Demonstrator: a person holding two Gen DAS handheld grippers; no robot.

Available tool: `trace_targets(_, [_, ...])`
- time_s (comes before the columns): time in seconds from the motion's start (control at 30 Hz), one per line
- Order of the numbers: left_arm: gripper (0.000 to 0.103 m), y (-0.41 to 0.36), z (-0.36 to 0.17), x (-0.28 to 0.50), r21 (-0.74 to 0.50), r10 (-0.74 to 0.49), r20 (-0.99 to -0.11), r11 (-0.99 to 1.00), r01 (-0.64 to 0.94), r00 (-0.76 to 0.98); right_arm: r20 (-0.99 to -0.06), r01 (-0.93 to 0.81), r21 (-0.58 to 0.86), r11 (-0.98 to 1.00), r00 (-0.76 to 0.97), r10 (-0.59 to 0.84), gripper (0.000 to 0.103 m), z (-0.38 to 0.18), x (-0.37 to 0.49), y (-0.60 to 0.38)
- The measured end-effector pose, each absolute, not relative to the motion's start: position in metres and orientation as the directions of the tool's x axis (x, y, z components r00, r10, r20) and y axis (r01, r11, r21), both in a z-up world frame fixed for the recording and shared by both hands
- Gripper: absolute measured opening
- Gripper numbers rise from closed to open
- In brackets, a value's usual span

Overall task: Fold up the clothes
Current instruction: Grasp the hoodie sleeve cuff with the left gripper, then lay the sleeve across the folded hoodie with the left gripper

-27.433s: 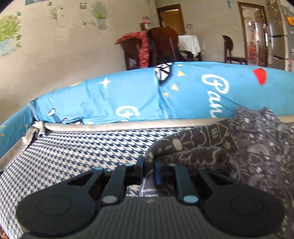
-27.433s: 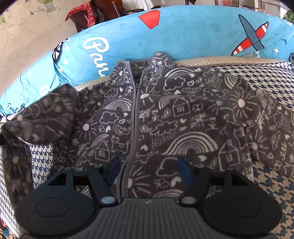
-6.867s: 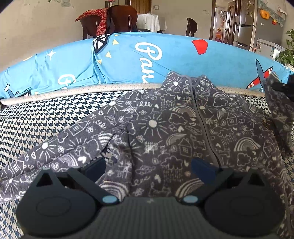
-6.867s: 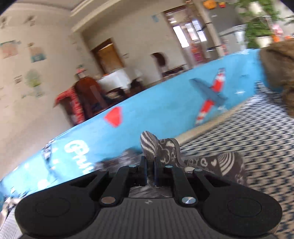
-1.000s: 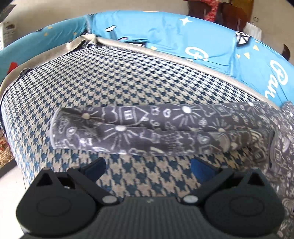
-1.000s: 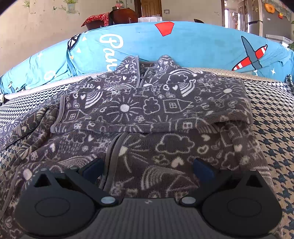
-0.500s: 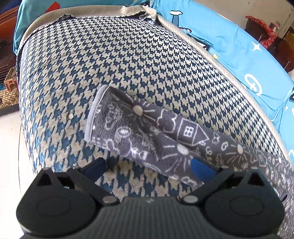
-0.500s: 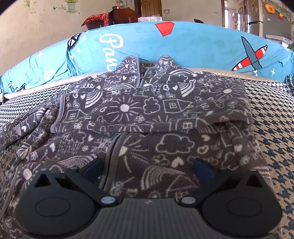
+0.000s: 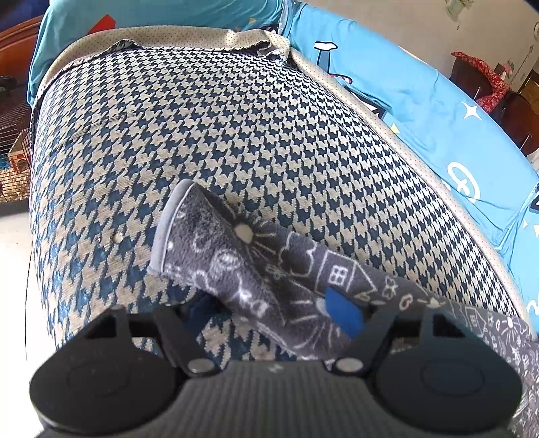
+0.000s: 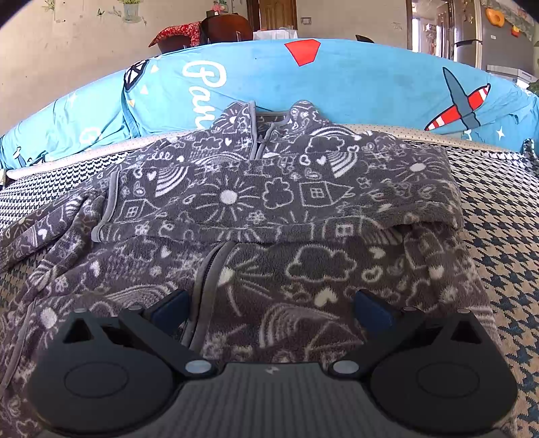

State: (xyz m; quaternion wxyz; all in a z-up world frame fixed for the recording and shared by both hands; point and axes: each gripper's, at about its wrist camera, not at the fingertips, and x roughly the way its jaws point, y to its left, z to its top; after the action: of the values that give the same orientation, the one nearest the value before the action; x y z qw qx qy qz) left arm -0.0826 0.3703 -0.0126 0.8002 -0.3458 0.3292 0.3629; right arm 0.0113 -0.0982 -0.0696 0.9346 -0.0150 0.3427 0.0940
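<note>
A grey fleece jacket with white doodles lies front up on the houndstooth sofa seat. One sleeve is folded across its chest; the zip runs down the middle. My right gripper is open, low over the jacket's lower front with nothing between its fingers. In the left wrist view the other sleeve stretches out over the seat, its grey cuff at the free end. My left gripper is open and straddles this sleeve a little back from the cuff, one finger on each side.
Blue printed cushions line the sofa back. The seat's end and front edge drop to the floor by a wire cage. Chairs and a table stand behind the sofa.
My left gripper has moved forward and down onto the outstretched sleeve, which now lies between its open fingers. The right gripper and the jacket body have stayed put.
</note>
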Motion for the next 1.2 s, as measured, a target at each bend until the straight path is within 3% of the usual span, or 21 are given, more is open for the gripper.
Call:
trace_targets(0.1, [0.024,0.368,-0.013,-0.077,-0.331,0.333,-0.769,0.522,-0.786,0.545,-0.644,-0.185,0.032,0.982,0.748,0.162,0.103,-0.07,0.011,-0.098])
trace_targets(0.17, [0.02,0.358,-0.01,-0.07,-0.305,0.344,-0.758,0.565,-0.767,0.555,-0.644,-0.185,0.03,0.982,0.748,0.161,0.103,-0.07,0.012,-0.098])
trace_targets(0.37, [0.019,0.305,0.011,-0.037,-0.238,0.295,-0.687,0.772,-0.589,0.664,-0.643,-0.185,0.03,0.982,0.749,0.161,0.103,-0.07,0.012,-0.098])
trace_targets(0.57, [0.02,0.212,0.019,-0.011,-0.239,-0.029,-0.671,0.954,-0.179,0.741,-0.642,-0.185,0.032,0.982,0.749,0.162,0.103,-0.07,0.012,-0.098])
trace_targets(0.63, [0.025,0.185,0.02,-0.014,-0.25,-0.12,-0.674,0.966,-0.071,0.729,-0.642,-0.185,0.032,0.982,0.749,0.162,0.103,-0.07,0.012,-0.098])
trace_targets(0.8, [0.067,0.162,0.021,-0.024,-0.242,-0.154,-0.663,0.97,-0.015,0.733,-0.642,-0.186,0.033,0.982,0.749,0.163,0.103,-0.07,0.012,-0.098])
trace_targets(1.03, [0.08,0.197,0.034,-0.029,-0.281,-0.091,-0.622,0.953,-0.113,0.777,-0.644,-0.186,0.028,0.982,0.748,0.16,0.103,-0.07,0.012,-0.097])
trace_targets(1.2, [0.091,0.183,0.038,-0.028,-0.221,-0.09,-0.611,0.973,-0.06,0.787,-0.646,-0.185,0.02,0.983,0.748,0.154,0.103,-0.07,0.012,-0.096])
